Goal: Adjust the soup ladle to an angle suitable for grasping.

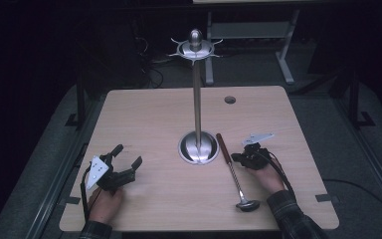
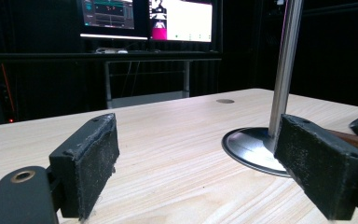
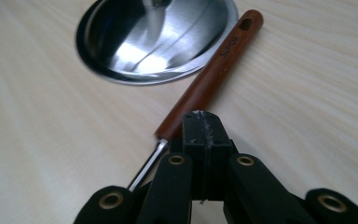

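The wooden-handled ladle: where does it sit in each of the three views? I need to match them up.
High view: the ladle lies right of centre, handle toward the stand base, bowl nearest the person.
Left gripper view: a sliver of its brown handle at the right edge, beyond the right jaw.
Right gripper view: the handle runs from upper right down to the shut tool.
Shared landmark: the shiny stand base.

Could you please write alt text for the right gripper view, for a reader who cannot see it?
The right gripper, jaws pressed together on nothing, hovers beside a ladle's wooden handle lying on a pale wooden table. The handle's far end, with a hanging hole, reaches the stand's shiny round base.
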